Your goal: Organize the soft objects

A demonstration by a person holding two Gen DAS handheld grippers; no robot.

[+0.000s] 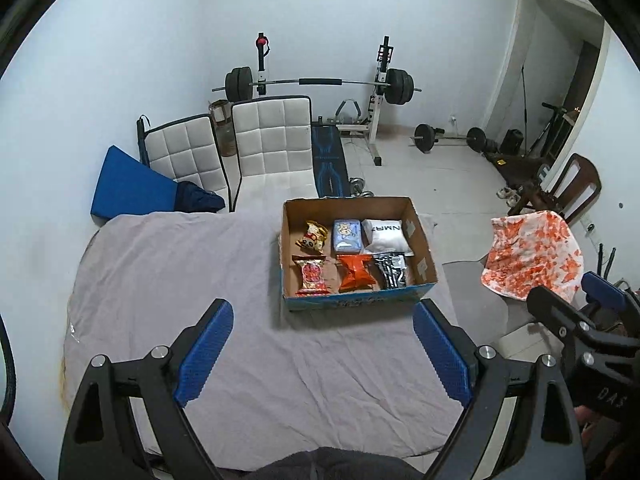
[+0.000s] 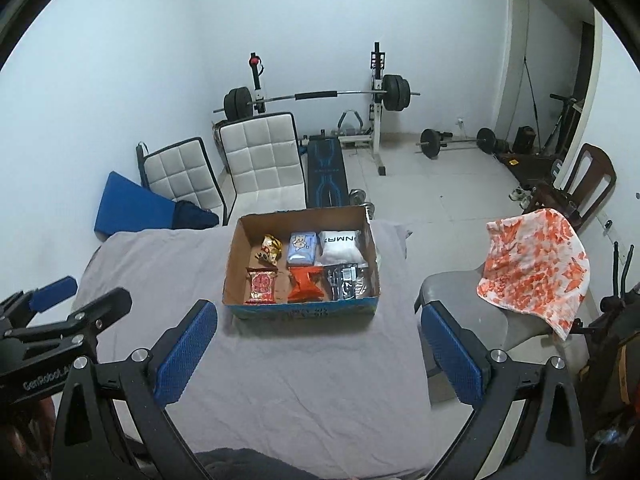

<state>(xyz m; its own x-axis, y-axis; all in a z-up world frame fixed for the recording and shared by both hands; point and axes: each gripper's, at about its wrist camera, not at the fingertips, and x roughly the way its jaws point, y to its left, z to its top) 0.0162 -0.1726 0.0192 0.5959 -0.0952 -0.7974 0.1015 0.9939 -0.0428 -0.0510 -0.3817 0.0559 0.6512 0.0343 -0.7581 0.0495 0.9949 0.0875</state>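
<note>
A cardboard box [image 1: 424, 240] [image 2: 234, 256] stands on the grey sheet [image 1: 180, 280] [image 2: 168, 264]. In it lie several soft packs in two rows: a red pack [image 1: 313, 276] [image 2: 262, 286], an orange pack [image 1: 355, 274] [image 2: 305, 284], a black pack [image 1: 391, 270] [image 2: 346, 282], a gold pack [image 1: 313, 236], a blue tissue pack [image 1: 347, 235] [image 2: 302, 246] and a white pack [image 1: 387, 233] [image 2: 340, 248]. My left gripper [image 1: 322, 352] is open and empty, short of the box. My right gripper [image 2: 318, 356] is open and empty too, also short of the box. Each gripper shows at the edge of the other's view.
An orange-and-white cloth [image 1: 532, 256] [image 2: 534, 264] drapes over a grey chair [image 2: 452, 296] right of the bed. Two white padded chairs [image 1: 272, 140] [image 2: 260, 152], a blue wedge [image 1: 128, 184], a barbell rack [image 1: 320, 82] and a wooden chair [image 2: 580, 184] stand beyond.
</note>
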